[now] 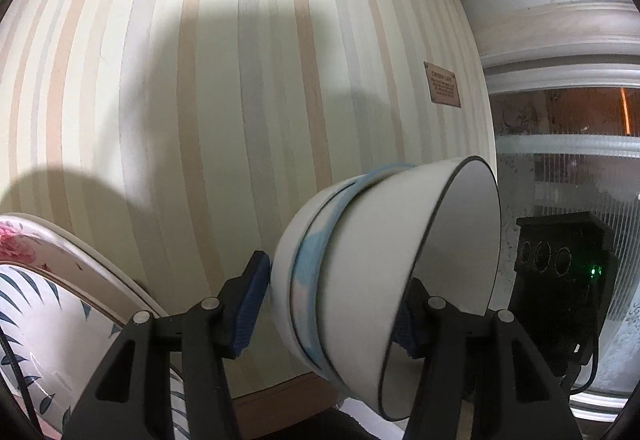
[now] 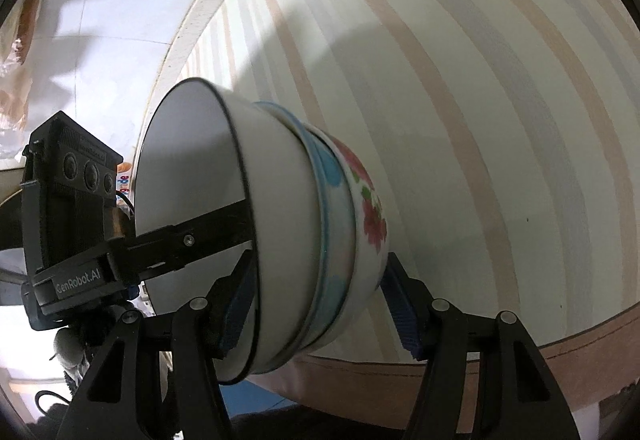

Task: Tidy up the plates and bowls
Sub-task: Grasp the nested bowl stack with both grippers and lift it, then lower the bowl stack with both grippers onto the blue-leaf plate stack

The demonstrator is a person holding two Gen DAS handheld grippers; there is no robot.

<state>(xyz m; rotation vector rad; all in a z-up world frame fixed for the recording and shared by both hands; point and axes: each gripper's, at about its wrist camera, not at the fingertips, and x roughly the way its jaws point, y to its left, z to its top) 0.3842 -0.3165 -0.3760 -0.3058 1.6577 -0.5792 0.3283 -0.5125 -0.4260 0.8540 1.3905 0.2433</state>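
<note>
Sideways, three nested bowls (image 2: 304, 236) between both claws.

Desk (image 1: 168, 88) covered by a cream cloth with tan and grey stripes; a brown label (image 1: 442, 84) sits at its far right. Floral plates (image 1: 48, 300) lie near left.

3 nested bowls (image 1: 384, 280) (tilted sideways) right of plates (image 1: 48, 320).

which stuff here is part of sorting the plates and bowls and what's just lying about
Part of the job:
- nested bowl stack, clamped between both grippers: left gripper, right gripper
- patterned plates

Just there:
- striped tablecloth
- brown label on the cloth
</note>
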